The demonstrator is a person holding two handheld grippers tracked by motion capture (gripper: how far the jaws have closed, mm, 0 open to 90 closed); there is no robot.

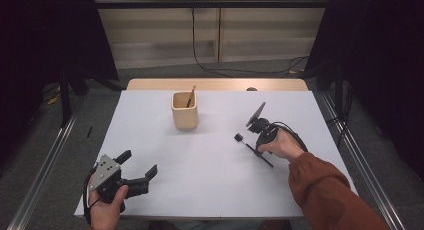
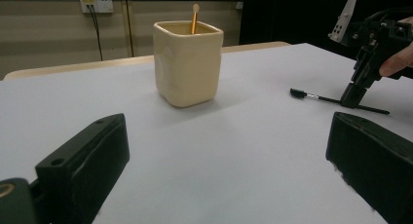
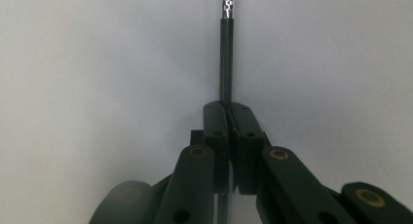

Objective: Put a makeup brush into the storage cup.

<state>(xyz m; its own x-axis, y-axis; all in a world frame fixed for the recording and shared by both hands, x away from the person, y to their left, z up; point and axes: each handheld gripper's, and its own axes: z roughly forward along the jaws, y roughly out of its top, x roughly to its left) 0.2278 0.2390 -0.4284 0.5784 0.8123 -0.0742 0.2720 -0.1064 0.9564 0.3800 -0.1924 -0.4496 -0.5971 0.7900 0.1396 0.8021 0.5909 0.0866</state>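
Right gripper [image 1: 257, 141] clenched on brush [image 1: 252, 149], handle running diagonally, right of cup [image 1: 184, 111]. Left gripper [image 1: 137, 166] released, farther off.

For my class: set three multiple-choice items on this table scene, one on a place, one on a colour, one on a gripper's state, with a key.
1. Where does the black brush lie?
A. inside the cup
B. on the white table, right of the cup
C. on the floor

2. What colour is the cup?
A. cream
B. blue
C. red

3. How is the left gripper?
A. shut on the brush
B. shut on the cup
C. open, holding nothing

Key: B, its handle lies flat on the table; A, cream walls; C, its fingers stand wide apart.
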